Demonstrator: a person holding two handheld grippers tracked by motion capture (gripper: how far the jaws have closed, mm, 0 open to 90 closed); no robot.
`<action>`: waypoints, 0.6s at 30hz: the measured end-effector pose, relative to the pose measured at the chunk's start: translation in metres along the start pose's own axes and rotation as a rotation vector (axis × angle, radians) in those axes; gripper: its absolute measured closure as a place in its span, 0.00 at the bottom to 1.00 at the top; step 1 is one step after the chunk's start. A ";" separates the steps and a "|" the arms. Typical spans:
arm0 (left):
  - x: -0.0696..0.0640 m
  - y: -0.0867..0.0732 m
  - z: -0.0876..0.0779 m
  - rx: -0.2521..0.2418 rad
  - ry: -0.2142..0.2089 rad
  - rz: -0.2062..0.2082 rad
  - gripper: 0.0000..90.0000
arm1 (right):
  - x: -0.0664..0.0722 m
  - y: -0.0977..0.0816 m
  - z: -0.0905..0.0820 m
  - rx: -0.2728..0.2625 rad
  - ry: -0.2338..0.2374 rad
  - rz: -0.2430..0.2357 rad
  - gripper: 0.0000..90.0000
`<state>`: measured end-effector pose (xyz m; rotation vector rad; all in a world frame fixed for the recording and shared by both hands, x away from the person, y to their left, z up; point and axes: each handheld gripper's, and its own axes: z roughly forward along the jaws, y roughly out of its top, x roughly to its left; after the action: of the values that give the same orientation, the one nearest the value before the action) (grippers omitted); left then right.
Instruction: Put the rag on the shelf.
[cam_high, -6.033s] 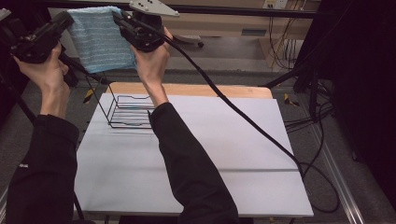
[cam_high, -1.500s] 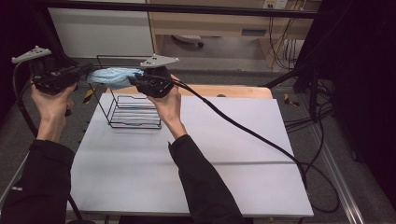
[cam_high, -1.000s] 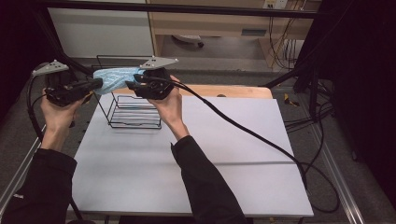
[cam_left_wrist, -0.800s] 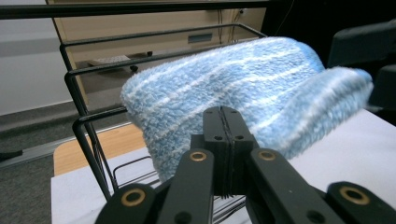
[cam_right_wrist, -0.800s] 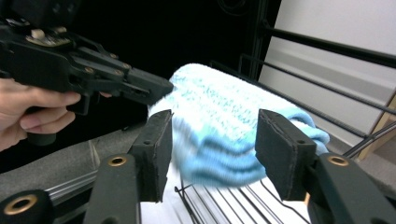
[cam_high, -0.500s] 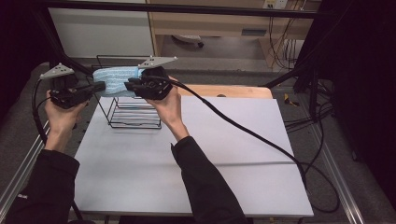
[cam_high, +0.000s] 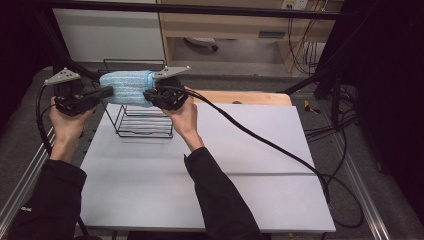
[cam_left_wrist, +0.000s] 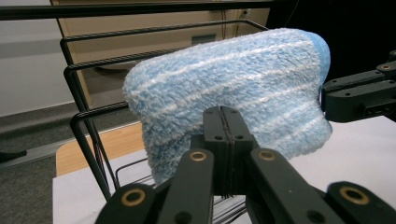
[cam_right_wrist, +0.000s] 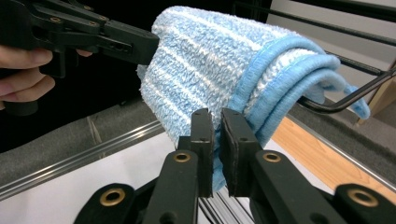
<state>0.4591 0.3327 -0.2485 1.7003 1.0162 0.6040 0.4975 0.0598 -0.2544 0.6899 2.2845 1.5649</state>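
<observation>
Nothing here can be read. Beyond the far edge of the worktop (cam_high: 240, 150), a small pale plate (cam_high: 272, 34) sits on the wooden shelf front (cam_high: 240, 25) and may be a label, but it is too small and blurred to make out any letters. The folded blue towel (cam_left_wrist: 233, 93) carries plain white stripes, no tag or brand.

White table (cam_high: 210, 185) (wooden strip (cam_high: 250, 97) at far edge), grey floor (cam_high: 370, 165).
</observation>
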 end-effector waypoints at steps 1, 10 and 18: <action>0.000 0.000 -0.001 -0.005 -0.001 -0.001 0.99 | 0.001 0.000 -0.001 -0.003 0.004 -0.003 0.90; -0.004 0.010 -0.013 -0.047 0.000 0.000 0.90 | 0.007 0.008 -0.011 -0.068 0.032 -0.024 0.76; -0.004 0.014 -0.019 -0.055 0.006 0.001 0.78 | 0.006 0.014 -0.015 -0.092 0.027 -0.025 0.67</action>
<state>0.4471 0.3368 -0.2285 1.6518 0.9939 0.6328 0.4882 0.0556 -0.2352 0.6183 2.2159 1.6655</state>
